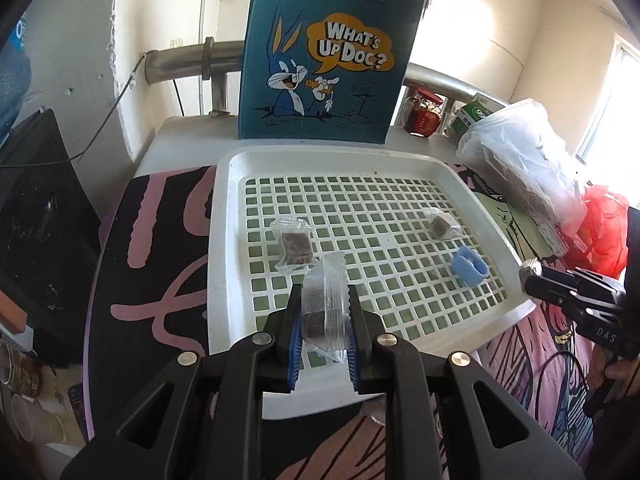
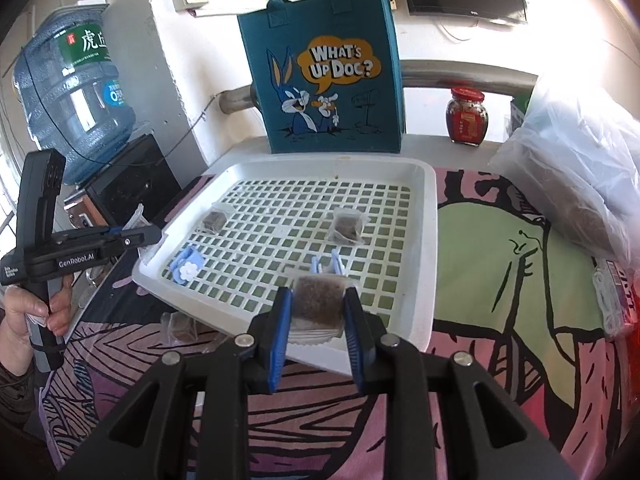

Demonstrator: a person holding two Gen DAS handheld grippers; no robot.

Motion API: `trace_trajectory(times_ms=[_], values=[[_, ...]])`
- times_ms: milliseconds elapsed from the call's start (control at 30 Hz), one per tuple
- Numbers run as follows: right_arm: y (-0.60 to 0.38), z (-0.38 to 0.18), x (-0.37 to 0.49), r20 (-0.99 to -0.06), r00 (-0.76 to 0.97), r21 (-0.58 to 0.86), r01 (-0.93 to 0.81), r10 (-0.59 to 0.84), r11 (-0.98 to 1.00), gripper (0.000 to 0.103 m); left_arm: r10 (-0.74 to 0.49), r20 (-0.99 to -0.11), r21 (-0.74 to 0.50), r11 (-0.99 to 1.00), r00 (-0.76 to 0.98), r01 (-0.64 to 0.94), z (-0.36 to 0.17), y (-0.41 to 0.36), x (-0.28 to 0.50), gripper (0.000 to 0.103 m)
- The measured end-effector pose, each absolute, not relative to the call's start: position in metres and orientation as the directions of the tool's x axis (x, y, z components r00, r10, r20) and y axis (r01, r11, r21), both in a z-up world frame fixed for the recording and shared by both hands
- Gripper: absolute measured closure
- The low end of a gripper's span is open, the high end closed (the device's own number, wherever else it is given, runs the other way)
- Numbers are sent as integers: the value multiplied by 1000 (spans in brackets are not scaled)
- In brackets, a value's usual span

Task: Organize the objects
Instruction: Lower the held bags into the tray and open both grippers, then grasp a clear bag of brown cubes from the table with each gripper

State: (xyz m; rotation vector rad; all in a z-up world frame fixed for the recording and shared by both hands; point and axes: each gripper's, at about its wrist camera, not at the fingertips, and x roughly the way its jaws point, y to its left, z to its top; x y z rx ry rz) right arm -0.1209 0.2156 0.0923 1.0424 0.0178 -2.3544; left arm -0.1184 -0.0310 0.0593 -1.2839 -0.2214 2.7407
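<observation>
Left gripper (image 1: 324, 300) closed on a clear snack packet (image 1: 323, 312) above the white tray (image 1: 236, 184) near edge. Right gripper (image 2: 318, 304) clamped on a brown packet (image 2: 319, 300) over the same tray's front edge.

5 wrapped brown cubes (image 2: 319, 300), perhaps 2 blue clips (image 2: 186, 266), 1 tray (image 2: 424, 240), 1 bag (image 2: 324, 80)
</observation>
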Motion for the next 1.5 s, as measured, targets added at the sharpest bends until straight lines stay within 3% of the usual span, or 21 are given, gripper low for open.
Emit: trace_trajectory(times_ms=[300, 367, 500, 633, 733, 867, 1033, 1367, 1500], values=[[190, 68, -145, -741, -503, 170, 501, -445, -849, 76, 120, -804, -214, -972, -583, 95, 24, -46, -149, 86], [188, 63, -148, -752, -497, 167, 491, -432, -855, 75, 123, -798, -221, -970, -590, 98, 25, -47, -149, 76], [191, 65, -144, -745, -532, 135, 470, -402, -872, 60, 163, -772, -258, -964, -615, 69, 36, -49, -142, 55], [208, 101, -113, -611, -625, 171, 494, -485, -853, 57, 179, -721, -253, -967, -670, 13, 58, -44, -115, 38], [219, 124, -77, -510, -673, 157, 539, -535, -828, 46, 189, -689, -230, -972, -700, -36, 68, -36, -84, 30], [222, 130, -45, -475, -654, 141, 603, -588, -785, 42, 246, -687, -213, -968, -684, -135, 64, -17, -48, 29], [210, 103, -36, -572, -530, 184, 661, -626, -727, 42, 321, -747, -257, -947, -583, -192, 36, 1, -35, 29], [182, 56, -67, -707, -424, 198, 650, -566, -734, 42, 207, -777, -119, -976, -595, -185, 16, 15, -59, 29], [173, 47, -81, -723, -388, 216, 659, -572, -720, 42, 214, -791, -126, -974, -573, -190, 9, 16, -73, 29]])
